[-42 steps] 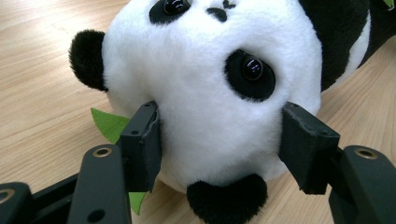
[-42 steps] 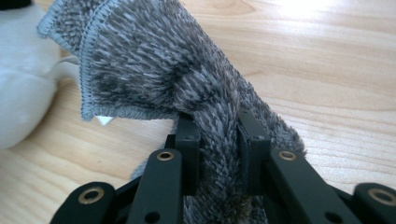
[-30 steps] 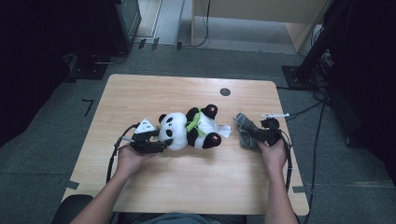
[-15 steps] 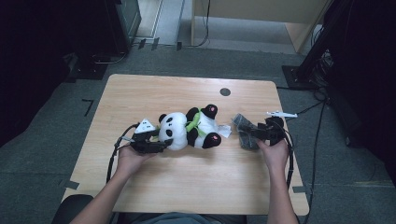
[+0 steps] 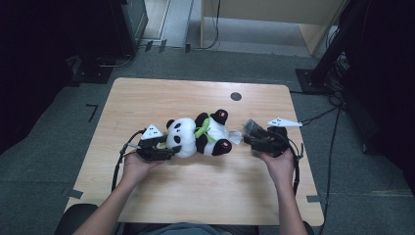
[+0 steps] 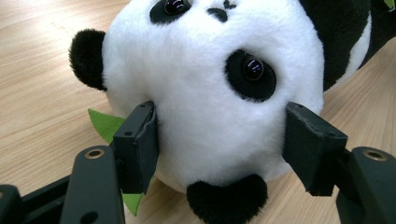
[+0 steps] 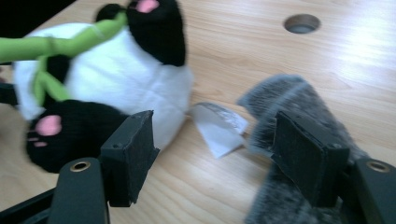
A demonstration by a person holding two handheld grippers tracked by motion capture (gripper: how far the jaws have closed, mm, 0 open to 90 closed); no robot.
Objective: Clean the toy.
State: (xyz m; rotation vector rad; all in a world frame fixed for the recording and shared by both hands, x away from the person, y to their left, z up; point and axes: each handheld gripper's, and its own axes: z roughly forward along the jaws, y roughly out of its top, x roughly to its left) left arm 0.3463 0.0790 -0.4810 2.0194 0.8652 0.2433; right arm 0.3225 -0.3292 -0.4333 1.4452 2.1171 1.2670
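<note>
Table point(image 5: 161, 98) evenly lit, surroundings v. dark; right gripper view motion-blurred.

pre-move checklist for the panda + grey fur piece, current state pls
1. Left gripper around the panda head: ok, a pad each side of the head.
2. Left pads pressing the plush: cannot tell; one touches, the other looks just clear.
3. Right gripper free of load: ok; its jaws have just been opening, nothing between them.
4. Grey fur piece released: cannot tell; it lies against one pad.
5. White tag clear of the jaws: ok, flat on the table.
</note>
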